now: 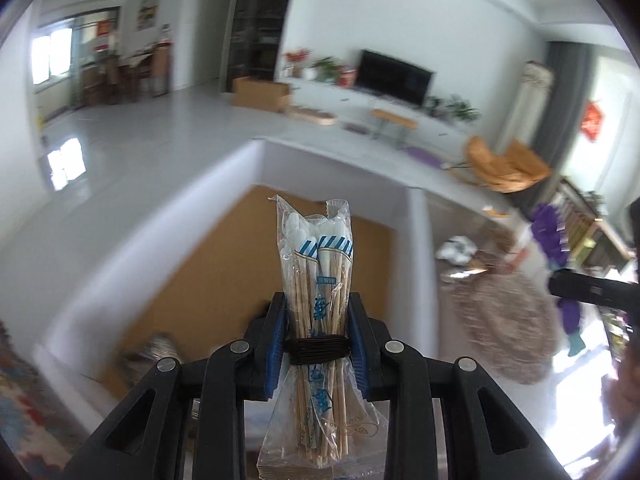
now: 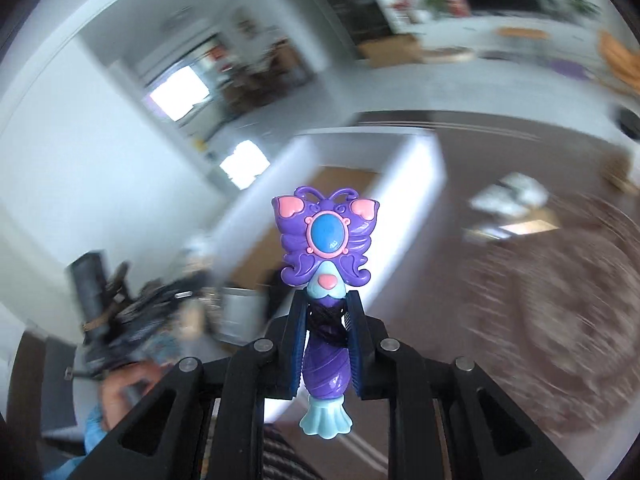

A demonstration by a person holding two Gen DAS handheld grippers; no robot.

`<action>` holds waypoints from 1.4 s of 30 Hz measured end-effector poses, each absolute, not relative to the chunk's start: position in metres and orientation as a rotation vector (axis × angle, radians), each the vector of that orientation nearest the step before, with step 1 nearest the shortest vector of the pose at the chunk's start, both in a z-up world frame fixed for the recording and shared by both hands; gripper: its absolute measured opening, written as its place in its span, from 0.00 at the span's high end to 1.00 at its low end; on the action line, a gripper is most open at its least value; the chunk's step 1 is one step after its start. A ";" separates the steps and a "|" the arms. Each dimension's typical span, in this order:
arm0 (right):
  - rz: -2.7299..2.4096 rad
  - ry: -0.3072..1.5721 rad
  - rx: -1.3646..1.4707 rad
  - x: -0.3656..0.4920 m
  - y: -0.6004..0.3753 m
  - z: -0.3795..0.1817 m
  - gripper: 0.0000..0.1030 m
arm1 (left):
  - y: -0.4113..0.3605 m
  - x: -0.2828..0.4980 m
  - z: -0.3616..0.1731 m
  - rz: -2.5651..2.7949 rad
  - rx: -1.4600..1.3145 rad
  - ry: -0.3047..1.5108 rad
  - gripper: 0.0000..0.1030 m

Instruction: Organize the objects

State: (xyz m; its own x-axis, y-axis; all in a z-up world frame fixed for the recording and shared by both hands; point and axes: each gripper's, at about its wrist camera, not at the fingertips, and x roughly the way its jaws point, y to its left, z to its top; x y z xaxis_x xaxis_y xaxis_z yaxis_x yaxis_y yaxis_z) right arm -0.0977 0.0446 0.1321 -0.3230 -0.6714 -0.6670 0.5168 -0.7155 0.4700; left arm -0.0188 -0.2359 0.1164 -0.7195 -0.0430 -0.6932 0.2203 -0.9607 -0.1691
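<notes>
- Your left gripper [image 1: 318,320] is clenched on a bundle of wooden skewers [image 1: 316,300] in clear plastic wrap, tied with a dark band [image 1: 318,350] that sits right between the blue-padded fingers [image 1: 276,344].
- The left wrist view alone shows the bundle raised over a white open box [image 1: 256,168] with a brown floor.
- Only that view also shows, at its right edge, your other gripper [image 1: 592,290] carrying a purple toy [image 1: 550,232] above a round woven mat [image 1: 508,320].
- Your right gripper [image 2: 326,320] is clenched on that purple butterfly toy [image 2: 326,236], gripping its handle where a dark hair tie [image 2: 326,320] is wrapped.
- The right wrist view alone shows the toy's blue oval centre, pink hearts and pale blue foot.
- Only it shows your hand [image 2: 120,396] at lower left; the bench is blurred.
</notes>
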 end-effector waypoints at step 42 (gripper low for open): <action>-2.773 0.116 1.405 -0.089 0.215 -0.066 0.00 | 0.006 -0.077 -0.024 -2.861 1.387 0.073 0.00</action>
State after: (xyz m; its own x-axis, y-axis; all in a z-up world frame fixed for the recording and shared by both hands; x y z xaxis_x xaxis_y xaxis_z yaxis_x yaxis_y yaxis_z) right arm -0.0887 0.2152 -0.0664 -0.5920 0.0063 -0.8059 0.0609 -0.9968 -0.0525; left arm -0.0771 0.0058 -0.0241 -0.6189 0.0545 -0.7835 -0.0144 -0.9982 -0.0581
